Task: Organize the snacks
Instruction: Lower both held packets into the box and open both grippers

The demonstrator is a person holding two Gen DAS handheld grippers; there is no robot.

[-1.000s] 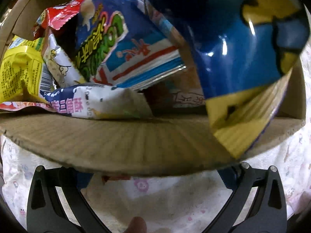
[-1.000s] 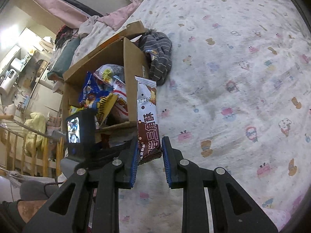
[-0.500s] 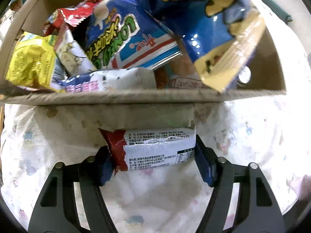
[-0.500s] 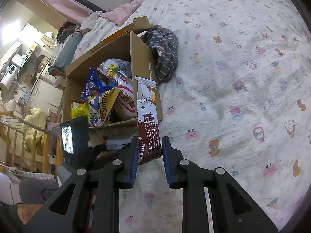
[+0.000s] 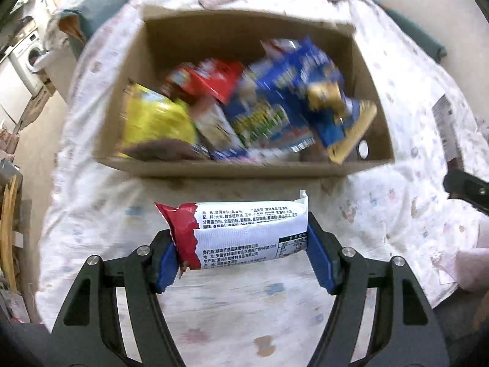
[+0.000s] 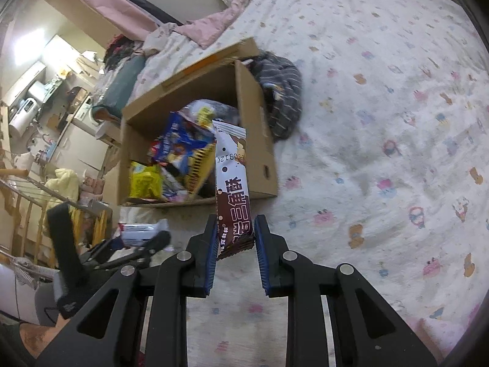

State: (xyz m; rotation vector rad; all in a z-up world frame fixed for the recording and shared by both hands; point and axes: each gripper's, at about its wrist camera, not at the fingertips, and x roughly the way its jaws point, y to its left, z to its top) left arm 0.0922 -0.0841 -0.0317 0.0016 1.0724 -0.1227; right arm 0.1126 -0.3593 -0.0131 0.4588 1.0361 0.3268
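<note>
An open cardboard box [image 5: 171, 33] on the bed holds several snack bags, yellow, red and blue. It also shows in the right wrist view [image 6: 259, 140]. My left gripper [image 5: 241, 257] is shut on a red-and-white snack packet [image 5: 244, 232], held crosswise in front of the box's near wall. My right gripper [image 6: 236, 244] is shut on a brown-and-white snack packet [image 6: 233, 189], which stands upright beside the box's right wall. The left gripper with its packet shows low left in the right wrist view [image 6: 143, 238].
The bed sheet [image 6: 382, 122] with small cartoon prints spreads to the right. A striped grey garment [image 6: 281, 91] lies behind the box. A drying rack [image 6: 18, 202] and room furniture stand off the bed's left edge.
My left gripper has pulled back and up from the box, and the red-and-white packet now sits between its fingers. The right gripper has risen a little with its packet.
</note>
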